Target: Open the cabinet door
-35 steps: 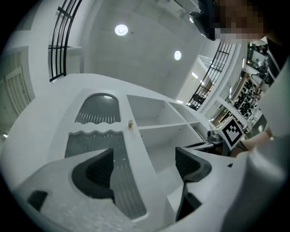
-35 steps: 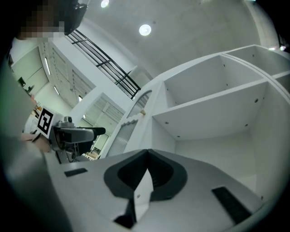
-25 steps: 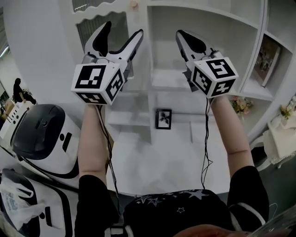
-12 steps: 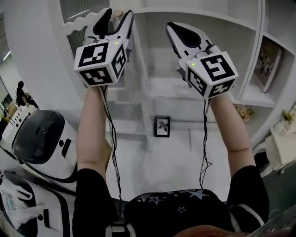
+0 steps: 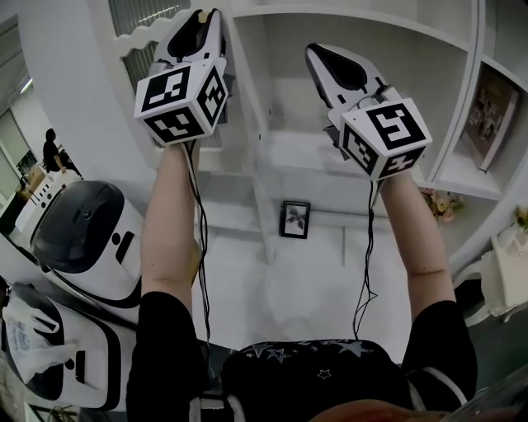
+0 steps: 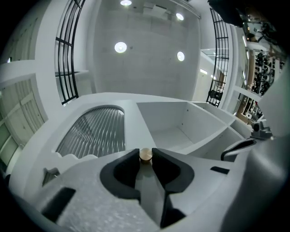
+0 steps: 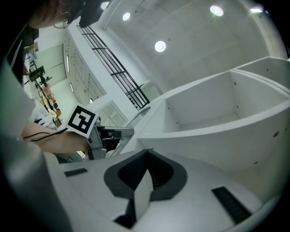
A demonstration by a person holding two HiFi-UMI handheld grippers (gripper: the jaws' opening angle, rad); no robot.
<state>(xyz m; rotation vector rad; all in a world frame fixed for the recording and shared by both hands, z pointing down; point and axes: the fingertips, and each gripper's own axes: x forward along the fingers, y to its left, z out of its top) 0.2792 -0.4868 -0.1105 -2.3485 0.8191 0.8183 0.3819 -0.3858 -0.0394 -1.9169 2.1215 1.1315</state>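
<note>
1. At the right edge of the white cabinet door with its ribbed glass panel [image 6: 93,131], just beside the open white shelf bay [image 6: 181,122]: clamped on the small round brass-coloured knob [image 6: 145,155] with the left gripper [image 5: 203,18], jaws just drawn in, pads touching both sides.
2. Raised before the shelf bay, apart from the door: right gripper [image 7: 146,152] closed tight, nothing held.
3. Best handled, by judgement: keep the squeeze firm, pull straight back, then follow the arc round the door's left edge, likely the hinge side; avoid twisting off the small head.
</note>
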